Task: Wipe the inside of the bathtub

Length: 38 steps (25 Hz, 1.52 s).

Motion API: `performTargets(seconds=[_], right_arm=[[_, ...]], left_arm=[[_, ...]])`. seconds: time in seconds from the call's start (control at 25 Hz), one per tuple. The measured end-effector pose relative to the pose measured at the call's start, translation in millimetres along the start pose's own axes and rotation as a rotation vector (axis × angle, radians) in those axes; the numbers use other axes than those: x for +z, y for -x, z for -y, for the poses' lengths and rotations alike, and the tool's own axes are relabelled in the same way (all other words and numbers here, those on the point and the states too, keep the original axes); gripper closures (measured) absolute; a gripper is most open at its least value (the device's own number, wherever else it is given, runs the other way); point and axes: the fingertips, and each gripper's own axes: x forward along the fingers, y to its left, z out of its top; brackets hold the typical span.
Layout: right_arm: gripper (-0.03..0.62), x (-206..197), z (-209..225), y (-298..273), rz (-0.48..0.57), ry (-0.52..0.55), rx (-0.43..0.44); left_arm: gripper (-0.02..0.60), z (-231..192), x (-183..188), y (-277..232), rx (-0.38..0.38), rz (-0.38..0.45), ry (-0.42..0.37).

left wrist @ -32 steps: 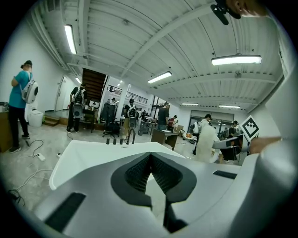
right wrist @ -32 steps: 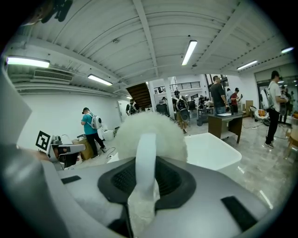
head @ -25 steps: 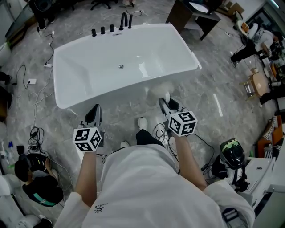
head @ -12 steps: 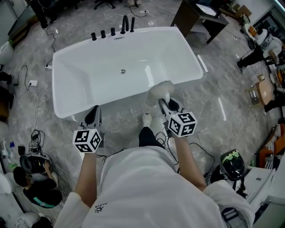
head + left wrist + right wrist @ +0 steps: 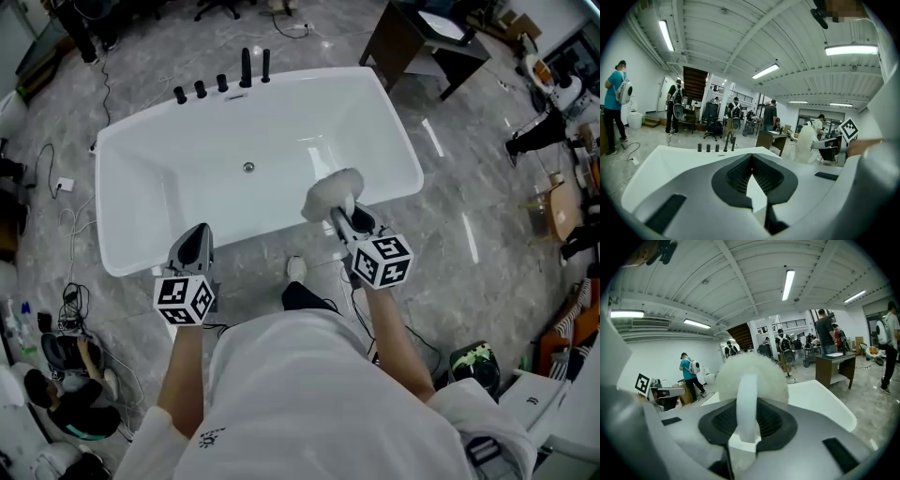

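The white bathtub (image 5: 187,159) lies ahead of me, dry-looking, with a drain (image 5: 248,167) in its floor and black tap fittings (image 5: 244,66) on the far rim. My right gripper (image 5: 343,218) is shut on the white handle (image 5: 746,404) of a fluffy white scrubber (image 5: 330,192), whose head hangs over the tub's near rim at the right. My left gripper (image 5: 194,236) is shut with nothing in it, its tip at the near rim on the left. In the left gripper view the left gripper (image 5: 757,190) looks along the tub (image 5: 693,157).
A dark desk (image 5: 422,37) stands beyond the tub's right corner. Cables (image 5: 66,178) trail over the marble floor at the left. A seated person (image 5: 70,398) is at the lower left, a green-topped device (image 5: 473,361) at the lower right. Several people stand in the hall.
The tub has come closer and lower in the head view. The scrubber head, earlier in front of the near wall, now sits over the near rim. Both grippers stay shut.
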Motion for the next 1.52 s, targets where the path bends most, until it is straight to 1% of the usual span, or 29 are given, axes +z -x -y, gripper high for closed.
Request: performTargets(seconds=[0.2,0.36,0.52,0.68,0.88,1.04,1.2,1.28,1.4,1.52], right_arm=[[0.496,12,47,-22,-0.023,-0.001,0.039],[0.496,26,75,-48,-0.034,-0.016,0.061],[0.496,27,94,-69,-0.060,-0.025,0.090],[0.496,24,104,-88,-0.085,-0.037,0.115],[0.496,23,94,-117,-0.112,-0.019,0.148],[0.496,30,87,-135,-0.112,-0.017,0.130],[0.496,38,82,-147,-0.098,-0.035,0.080],[0.496,38,80,-147,-0.090,-0.047,0.053],[0.496,38,78,-148,-0.078,-0.059,0.014],[0.496,38,76,-151,-0.066,-0.063,-0.033]], left_arm=[[0.569,19,13,-45,0.029,-0.004,0.001],[0.570,21,25,-76,0.056,-0.018,0.000],[0.570,18,29,-98,0.090,-0.035,0.002],[0.569,16,27,-111,0.110,-0.063,0.003],[0.571,-1,20,-117,0.132,-0.088,0.022],[0.571,-19,20,-125,0.104,-0.101,0.022],[0.571,-39,23,-138,0.057,-0.122,0.015],[0.571,-45,28,-144,0.028,-0.120,0.013],[0.571,-51,33,-150,-0.019,-0.115,-0.018],[0.569,-57,32,-156,-0.083,-0.128,-0.049]])
